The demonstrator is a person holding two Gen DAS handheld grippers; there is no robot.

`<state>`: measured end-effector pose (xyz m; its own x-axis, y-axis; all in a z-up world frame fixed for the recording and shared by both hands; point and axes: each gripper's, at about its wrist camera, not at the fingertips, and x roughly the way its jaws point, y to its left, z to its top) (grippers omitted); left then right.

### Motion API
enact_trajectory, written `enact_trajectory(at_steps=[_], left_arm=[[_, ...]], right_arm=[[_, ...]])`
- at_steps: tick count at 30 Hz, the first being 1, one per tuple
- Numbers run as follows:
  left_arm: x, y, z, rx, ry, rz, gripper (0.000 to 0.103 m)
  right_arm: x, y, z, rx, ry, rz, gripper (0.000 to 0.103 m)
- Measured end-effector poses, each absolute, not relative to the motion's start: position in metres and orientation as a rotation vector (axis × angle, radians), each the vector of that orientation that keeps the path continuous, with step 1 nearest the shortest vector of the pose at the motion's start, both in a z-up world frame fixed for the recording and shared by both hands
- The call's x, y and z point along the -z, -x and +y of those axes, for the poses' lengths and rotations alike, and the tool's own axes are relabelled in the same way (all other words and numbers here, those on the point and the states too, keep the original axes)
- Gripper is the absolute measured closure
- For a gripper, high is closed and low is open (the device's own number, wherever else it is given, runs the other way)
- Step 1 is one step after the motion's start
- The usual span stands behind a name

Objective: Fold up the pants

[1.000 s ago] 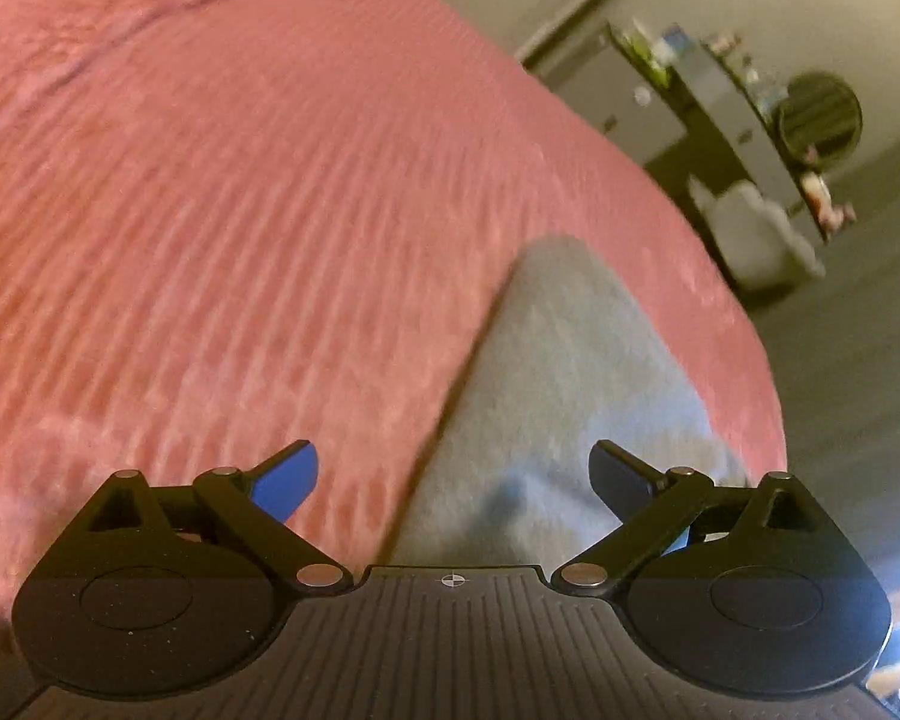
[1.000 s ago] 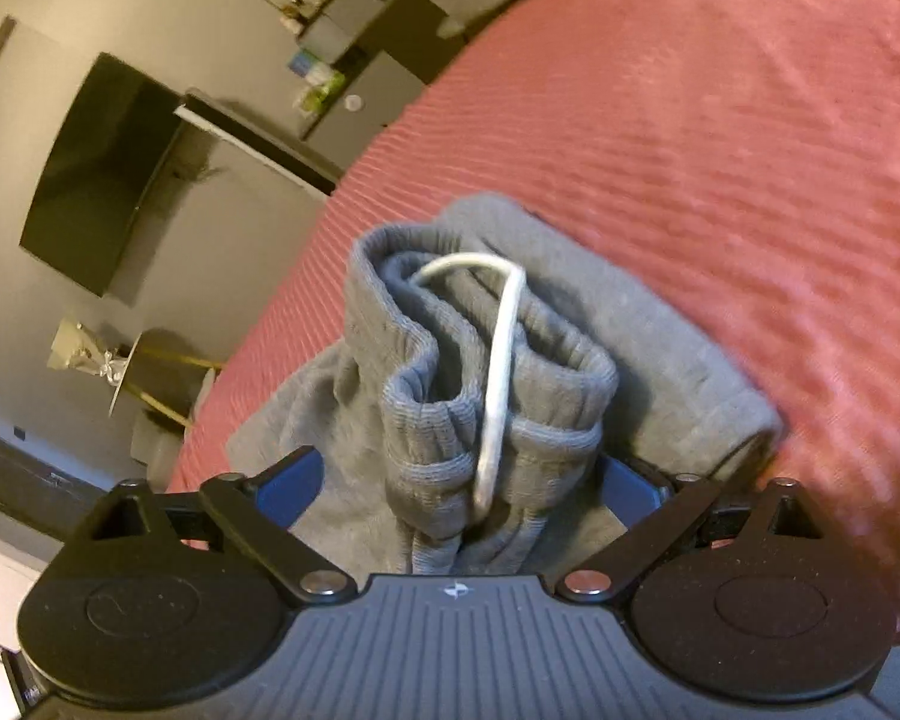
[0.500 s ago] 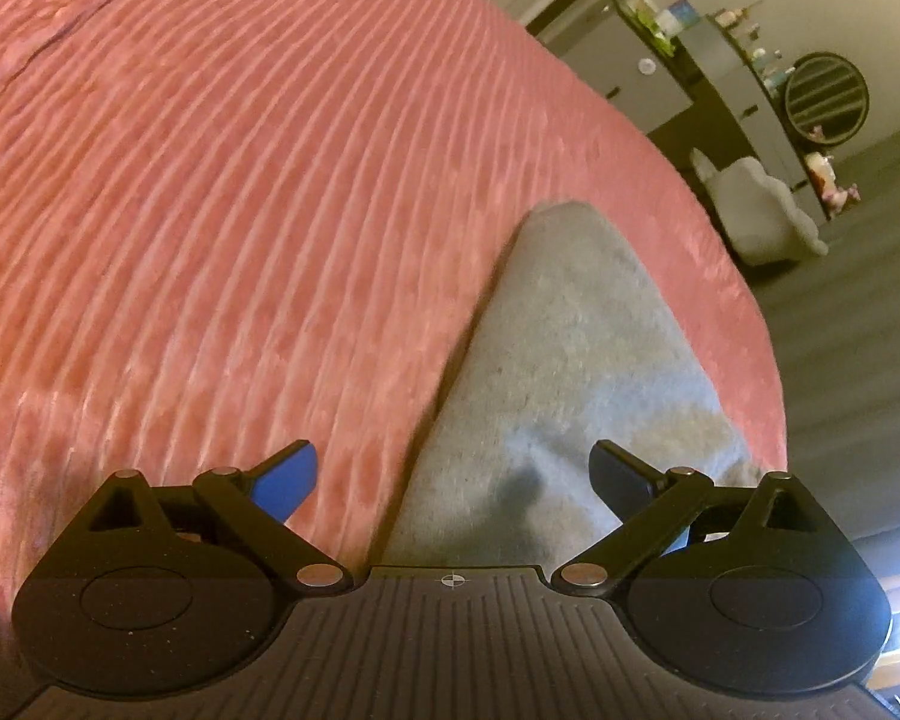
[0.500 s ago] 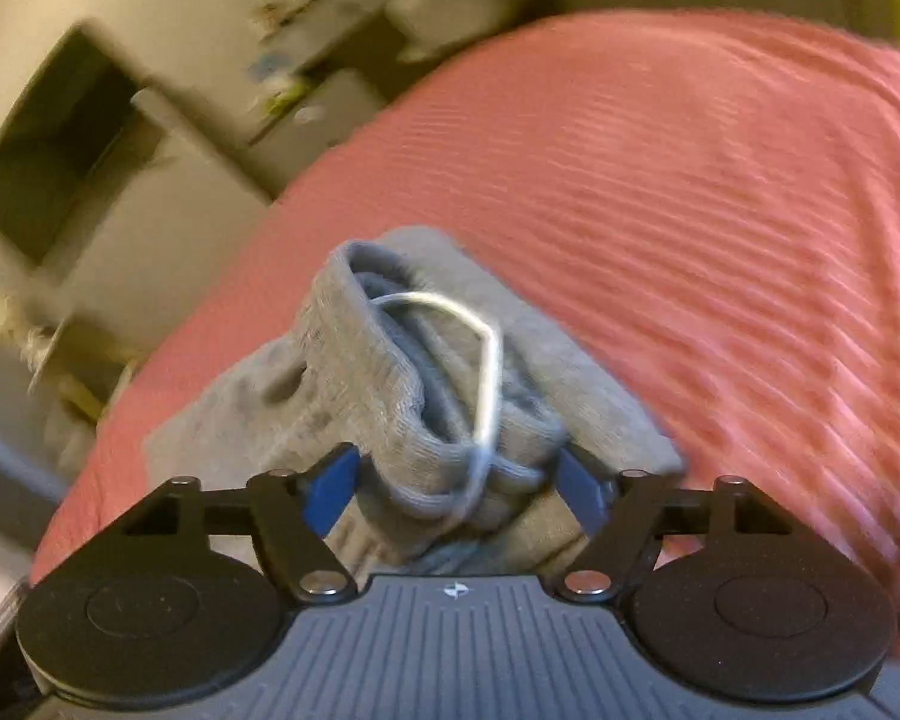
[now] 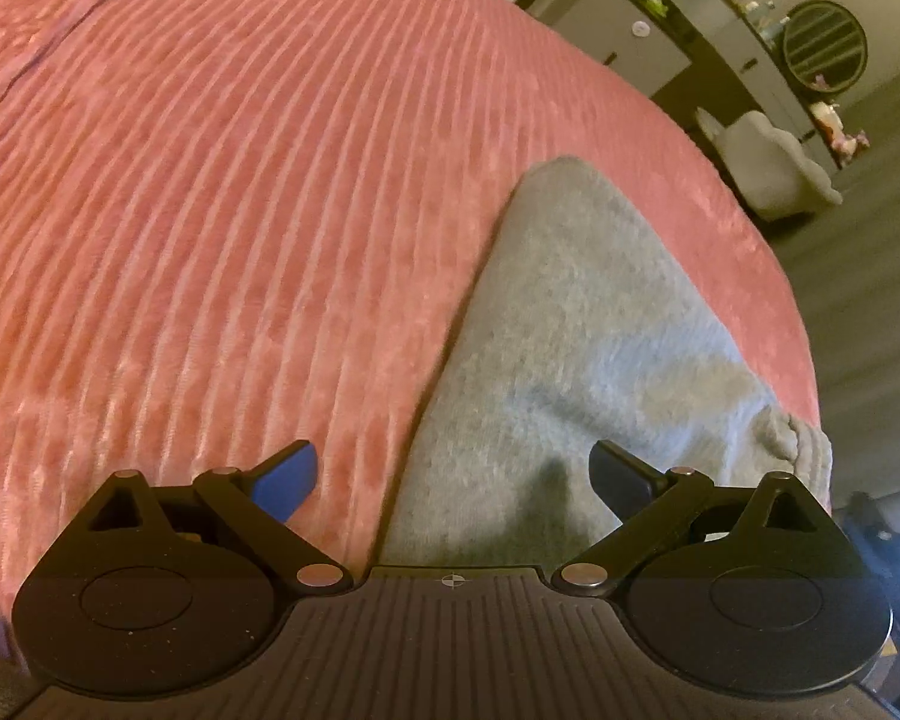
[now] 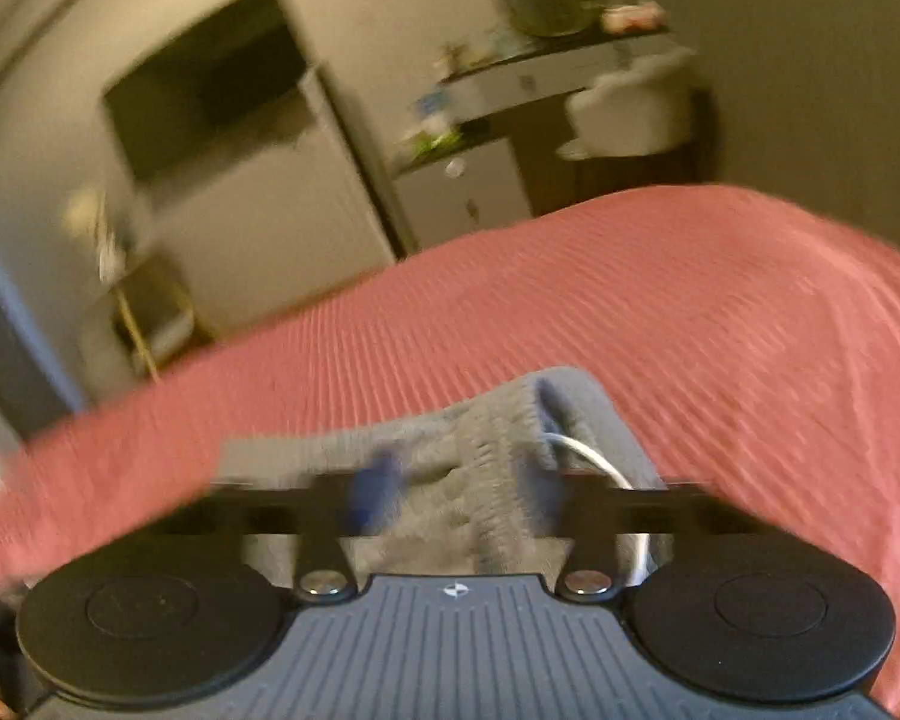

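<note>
The grey sweatpants lie on a pink ribbed bedspread near the bed's edge. My left gripper is open and empty, its jaws wide apart over the pants' left edge. In the right wrist view, which is blurred, my right gripper has its jaws drawn in around the ribbed waistband with its white drawstring. The waistband fabric sits between the blue pads, so the gripper looks shut on it.
The bedspread ends at the bed's edge. Past it are a dresser with small items, a round mirror, a white chair, a wall television and grey floor.
My right gripper has closed in on the waistband and swung fast, so its view now points more level at the room. The left gripper has stayed open and barely moved.
</note>
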<state>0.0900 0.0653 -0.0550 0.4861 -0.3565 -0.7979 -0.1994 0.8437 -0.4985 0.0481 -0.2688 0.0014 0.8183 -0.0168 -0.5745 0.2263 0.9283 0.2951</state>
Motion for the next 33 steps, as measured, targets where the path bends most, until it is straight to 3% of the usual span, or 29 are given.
enact_trajectory(at_steps=[5, 8, 9, 13, 16, 17, 18, 20, 25, 28, 33], left_arm=[[0.059, -0.092, 0.065, 0.099, 0.585, 1.089, 0.003], [0.06, -0.093, 0.063, 0.103, 0.576, 1.1, 0.003], [0.06, -0.093, 0.063, 0.104, 0.575, 1.102, 0.003], [0.061, -0.095, 0.06, 0.115, 0.563, 1.106, 0.003], [0.059, -0.095, 0.055, 0.136, 0.534, 1.098, 0.003], [0.057, -0.094, 0.054, 0.143, 0.523, 1.093, 0.003], [0.055, -0.093, 0.052, 0.149, 0.513, 1.087, 0.003], [0.052, -0.09, 0.048, 0.159, 0.49, 1.077, 0.003], [0.052, -0.088, 0.041, 0.143, 0.431, 1.072, 0.003], [0.051, -0.089, 0.034, 0.127, 0.39, 1.075, 0.003], [0.045, -0.088, 0.017, 0.113, 0.238, 1.037, 0.003]], right_arm=[[0.022, -0.065, -0.249, 0.03, -0.331, 0.718, 0.079], [0.039, -0.06, -0.251, 0.087, -0.275, 0.789, 0.096], [0.037, -0.052, -0.255, 0.086, -0.3, 0.771, 0.097], [0.023, -0.018, -0.271, 0.145, -0.425, 0.674, 0.091], [0.014, -0.005, -0.271, 0.15, -0.392, 0.665, 0.08], [0.012, -0.003, -0.27, 0.137, -0.371, 0.671, 0.072], [0.011, -0.003, -0.269, 0.14, -0.354, 0.673, 0.044], [0.011, -0.009, -0.272, 0.202, -0.313, 0.689, 0.005], [0.024, -0.013, -0.281, 0.254, -0.325, 0.791, 0.005], [0.034, -0.024, -0.297, 0.224, -0.488, 0.889, 0.005], [0.033, -0.034, -0.304, 0.2, -0.465, 0.892, 0.005]])
